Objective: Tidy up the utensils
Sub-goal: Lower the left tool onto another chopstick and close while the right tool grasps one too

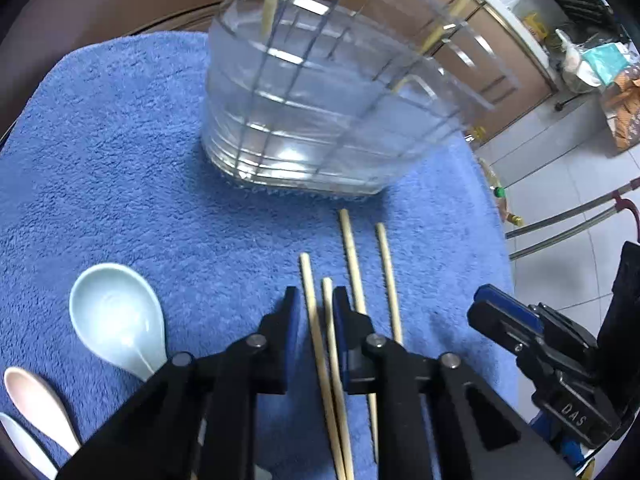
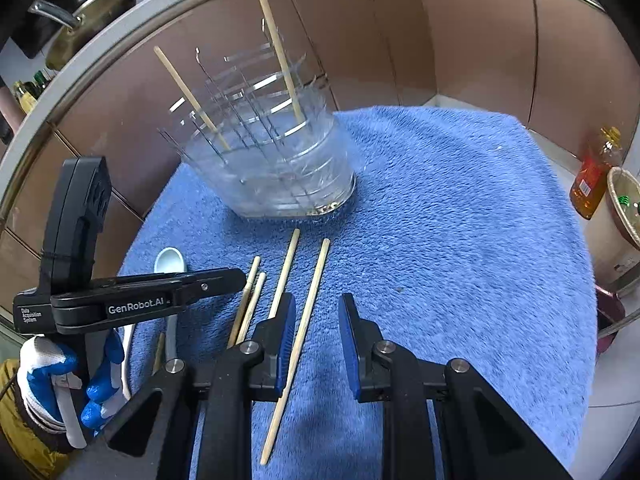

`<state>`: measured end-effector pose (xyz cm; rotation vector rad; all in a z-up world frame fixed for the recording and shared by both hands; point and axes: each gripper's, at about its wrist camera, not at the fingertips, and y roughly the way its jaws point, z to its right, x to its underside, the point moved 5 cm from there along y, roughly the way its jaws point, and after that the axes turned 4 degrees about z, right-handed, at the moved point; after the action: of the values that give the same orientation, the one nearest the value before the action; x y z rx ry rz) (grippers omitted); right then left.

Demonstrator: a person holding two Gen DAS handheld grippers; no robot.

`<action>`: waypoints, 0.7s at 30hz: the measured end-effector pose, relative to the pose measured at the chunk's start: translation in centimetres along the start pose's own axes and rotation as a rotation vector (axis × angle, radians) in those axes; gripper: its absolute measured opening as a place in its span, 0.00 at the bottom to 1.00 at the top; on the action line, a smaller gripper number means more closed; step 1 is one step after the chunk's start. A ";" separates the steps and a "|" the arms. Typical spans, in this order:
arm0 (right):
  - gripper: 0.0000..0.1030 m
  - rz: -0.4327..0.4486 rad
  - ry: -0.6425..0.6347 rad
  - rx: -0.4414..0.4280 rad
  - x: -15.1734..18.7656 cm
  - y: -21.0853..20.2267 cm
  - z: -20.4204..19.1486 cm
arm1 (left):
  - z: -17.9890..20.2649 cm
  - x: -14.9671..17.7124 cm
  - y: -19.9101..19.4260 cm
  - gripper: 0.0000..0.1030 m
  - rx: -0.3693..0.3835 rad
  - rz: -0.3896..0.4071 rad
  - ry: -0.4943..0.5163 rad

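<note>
**Q:** State the fingers and the position of the work.

**A:** My left gripper (image 1: 316, 316) has its fingers parted by a narrow gap. Two chopsticks (image 1: 320, 344) lie in that gap on the blue towel (image 1: 120, 152); I cannot tell whether the pads touch them. Two more chopsticks (image 1: 370, 280) lie just outside my left gripper's right finger. My right gripper (image 2: 318, 340) has its fingers spread wide and holds nothing. One chopstick (image 2: 298, 340) runs between them, close to the inner finger; another passes under that finger. The clear holder (image 2: 276, 168) stands ahead of both sets of fingers, with two chopsticks (image 2: 280, 52) already leaning in its wire grid. The spoons (image 1: 116, 316) lie outside my left gripper's left finger.

**Q:** Handling properties?

**A:** Judged from appearance: the chopsticks are light, stiff, smooth and round, so they are likely to roll or pivot in the pads. The pile of the towel probably lets fingertips sink beneath a stick.

**Q:** Recommended point of hold?

**A:** Close near mid-length, pads square across the shaft. A hold near one end would let the stick swing. The spoons look ceramic: treat them as fragile and take them at the handle.
</note>
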<state>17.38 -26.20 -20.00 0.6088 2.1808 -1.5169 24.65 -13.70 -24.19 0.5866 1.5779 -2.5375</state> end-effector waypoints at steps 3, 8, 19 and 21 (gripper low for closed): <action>0.20 -0.026 -0.010 0.003 -0.4 1.3 -0.1 | -0.1 -0.3 0.9 0.11 -0.012 -0.021 0.007; 0.20 -0.092 -0.032 0.022 -0.8 3.8 -0.4 | 0.9 -0.9 2.2 0.08 -0.037 -0.038 0.050; 0.11 -0.218 -0.056 0.114 -2.4 8.4 -0.9 | 1.6 -0.9 2.5 0.06 -0.040 -0.042 0.099; 0.11 -0.231 -0.078 0.141 -2.5 8.7 -1.3 | 1.7 -0.9 2.5 0.06 -0.044 -0.042 0.113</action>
<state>24.24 -22.52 -24.85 0.3423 2.1580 -1.7926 25.72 -16.46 -25.25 0.7109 1.6945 -2.5336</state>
